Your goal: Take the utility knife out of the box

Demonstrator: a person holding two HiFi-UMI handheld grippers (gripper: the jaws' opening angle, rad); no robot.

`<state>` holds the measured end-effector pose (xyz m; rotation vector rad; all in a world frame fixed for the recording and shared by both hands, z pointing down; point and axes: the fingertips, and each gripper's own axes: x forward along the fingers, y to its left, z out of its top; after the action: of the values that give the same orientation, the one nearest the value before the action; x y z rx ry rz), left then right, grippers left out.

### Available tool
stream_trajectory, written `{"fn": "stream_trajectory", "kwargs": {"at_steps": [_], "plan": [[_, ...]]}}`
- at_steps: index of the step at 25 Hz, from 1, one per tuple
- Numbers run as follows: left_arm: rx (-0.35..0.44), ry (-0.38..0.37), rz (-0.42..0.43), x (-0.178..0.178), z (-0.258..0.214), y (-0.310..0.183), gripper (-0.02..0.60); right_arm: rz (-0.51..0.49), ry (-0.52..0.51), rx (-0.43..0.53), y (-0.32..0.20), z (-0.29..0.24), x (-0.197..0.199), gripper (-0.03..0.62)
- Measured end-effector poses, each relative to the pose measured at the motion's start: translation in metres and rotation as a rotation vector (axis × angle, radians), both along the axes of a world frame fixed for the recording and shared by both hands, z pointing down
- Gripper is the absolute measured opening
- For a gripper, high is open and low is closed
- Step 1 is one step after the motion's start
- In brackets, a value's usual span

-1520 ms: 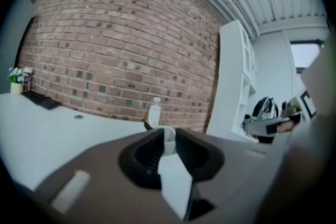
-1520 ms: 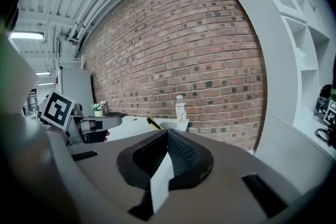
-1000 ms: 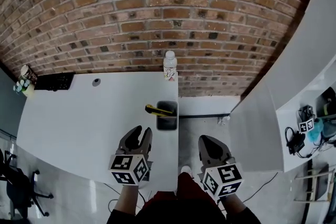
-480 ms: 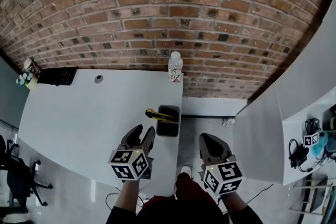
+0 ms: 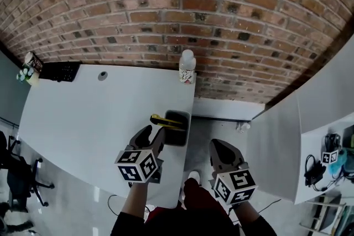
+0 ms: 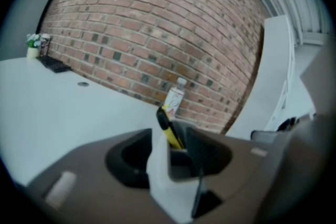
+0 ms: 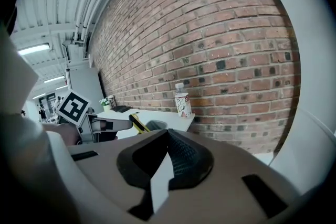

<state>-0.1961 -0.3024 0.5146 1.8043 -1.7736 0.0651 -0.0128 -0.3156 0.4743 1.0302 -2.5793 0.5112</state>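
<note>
A yellow and black utility knife (image 5: 165, 120) leans out of a small black box (image 5: 177, 131) near the white table's right edge, its handle tilted left. My left gripper (image 5: 152, 135) hovers just short of the box, a little to its left. Its jaws have just been opening and stand open with nothing between them. In the left gripper view the knife (image 6: 168, 128) and the box (image 6: 181, 140) show beyond the left gripper (image 6: 169, 138). My right gripper (image 5: 217, 146) hangs off the table's right side, over the floor. In the right gripper view the right gripper (image 7: 168, 132) is shut and empty.
A plastic bottle (image 5: 187, 67) stands at the table's far right corner against the brick wall. A black keyboard (image 5: 60, 71) and a small cup of items (image 5: 29, 68) sit at the far left. The table's right edge (image 5: 189, 135) runs beside the box; white partitions (image 5: 276, 135) stand right.
The left gripper's jaws have spread wider. Both grippers have moved forward and lower, and the left one is now closer to the box and knife.
</note>
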Motion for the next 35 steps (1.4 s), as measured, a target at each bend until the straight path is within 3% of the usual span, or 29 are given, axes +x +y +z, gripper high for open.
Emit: {"fn": "stream_trajectory", "kwargs": {"at_steps": [19,35], "plan": [[-0.040,0.017,-0.013,0.001,0.019,-0.034,0.196,-0.028,0.020,-0.080,-0.019,0.029,-0.002,0.008],[-0.036,0.006,0.026,0.006,0.017,-0.038,0.126,-0.018,0.032,-0.088,-0.020,0.032,0.001,0.008]]}}
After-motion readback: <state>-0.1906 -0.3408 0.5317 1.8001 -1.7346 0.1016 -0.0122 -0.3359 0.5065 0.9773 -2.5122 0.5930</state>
